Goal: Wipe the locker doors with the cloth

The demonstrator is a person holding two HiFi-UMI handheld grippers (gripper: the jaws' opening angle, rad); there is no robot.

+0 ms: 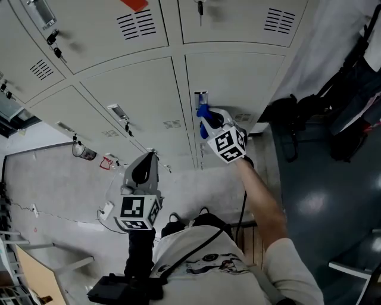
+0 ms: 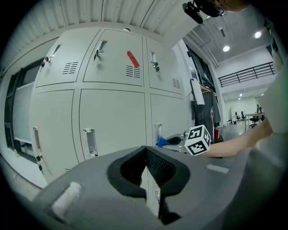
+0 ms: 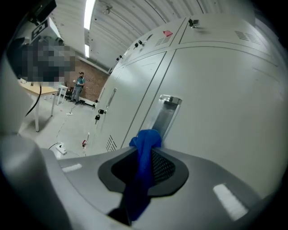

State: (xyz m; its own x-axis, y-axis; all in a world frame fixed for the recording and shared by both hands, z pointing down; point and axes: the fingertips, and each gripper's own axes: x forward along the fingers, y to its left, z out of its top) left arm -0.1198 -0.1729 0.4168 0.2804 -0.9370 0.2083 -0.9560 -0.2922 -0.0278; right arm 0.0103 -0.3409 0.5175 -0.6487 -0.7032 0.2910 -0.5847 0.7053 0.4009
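Observation:
Pale grey locker doors fill the wall in front of me. My right gripper is shut on a blue cloth, whose bunched end sits close to the recessed metal handle of a lower door. In the head view the blue cloth shows just under that handle. My left gripper hangs lower and to the left, away from the doors, its jaws together with nothing between them. From the left gripper view the locker doors stand ahead and my right gripper's marker cube is at the right.
Keys hang from several locker locks. A red tag sits on an upper door. Dark clothes hang at the right of the lockers. A table and a distant person stand on the grey floor; a power strip with cable lies there.

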